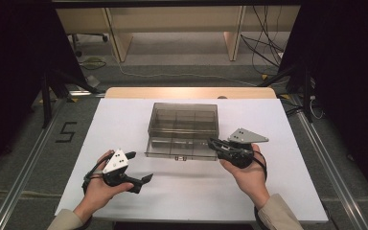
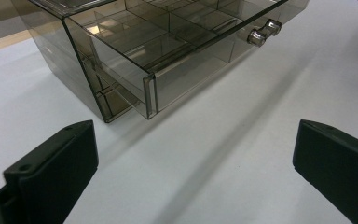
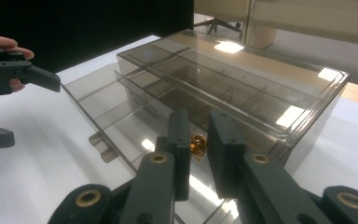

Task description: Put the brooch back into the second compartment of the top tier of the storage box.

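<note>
A smoky clear plastic box with divided compartments stands mid-table, its drawer pulled partly out toward me. My right gripper hangs over the drawer's right end. In the right gripper view its jaws stand nearly together, shut on a small gold piece above the drawer. My left gripper rests low on the table, left of the drawer front and open, with nothing between its jaws. The left gripper view has the drawer's corner and its knob ahead of the wide-apart jaws.
The white table top has bare room on both sides of the box and in front of it. The left gripper and a fingertip appear at the left edge of the right gripper view. Dark stands and cables line the floor beyond the table.
</note>
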{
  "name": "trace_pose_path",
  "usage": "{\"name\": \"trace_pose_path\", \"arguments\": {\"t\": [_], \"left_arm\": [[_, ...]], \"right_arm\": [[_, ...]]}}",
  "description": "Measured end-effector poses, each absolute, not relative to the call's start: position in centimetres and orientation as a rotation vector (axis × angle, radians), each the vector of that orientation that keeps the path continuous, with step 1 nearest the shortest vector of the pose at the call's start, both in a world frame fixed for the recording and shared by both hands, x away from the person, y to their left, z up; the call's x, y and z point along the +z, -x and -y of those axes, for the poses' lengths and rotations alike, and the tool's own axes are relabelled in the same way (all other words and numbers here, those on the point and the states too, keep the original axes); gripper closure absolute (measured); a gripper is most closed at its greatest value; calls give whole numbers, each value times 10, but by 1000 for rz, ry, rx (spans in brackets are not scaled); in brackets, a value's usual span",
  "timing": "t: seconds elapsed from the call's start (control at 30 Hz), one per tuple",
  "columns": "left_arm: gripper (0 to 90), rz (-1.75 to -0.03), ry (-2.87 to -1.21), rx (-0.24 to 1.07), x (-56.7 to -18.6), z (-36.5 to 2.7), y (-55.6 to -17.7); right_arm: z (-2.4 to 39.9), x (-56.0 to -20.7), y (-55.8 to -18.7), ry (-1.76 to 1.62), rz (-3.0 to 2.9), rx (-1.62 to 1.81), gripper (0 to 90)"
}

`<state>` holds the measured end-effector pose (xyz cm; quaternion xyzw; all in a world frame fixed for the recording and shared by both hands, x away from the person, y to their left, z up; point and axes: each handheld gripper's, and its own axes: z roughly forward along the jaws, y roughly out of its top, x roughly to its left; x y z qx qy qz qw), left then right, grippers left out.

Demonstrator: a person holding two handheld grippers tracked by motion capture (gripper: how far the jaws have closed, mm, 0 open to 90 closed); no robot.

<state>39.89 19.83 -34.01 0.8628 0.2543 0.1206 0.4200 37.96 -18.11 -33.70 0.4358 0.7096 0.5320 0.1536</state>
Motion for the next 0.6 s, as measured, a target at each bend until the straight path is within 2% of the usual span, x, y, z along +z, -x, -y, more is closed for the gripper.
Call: {"name": "trace_pose_path", "arguments": {"t": [0.6], "left_arm": [[0, -639, -2161, 303, -340, -198, -399]], "right_arm": [[173, -336, -383, -1236, -2045, 1537, 800]]}}
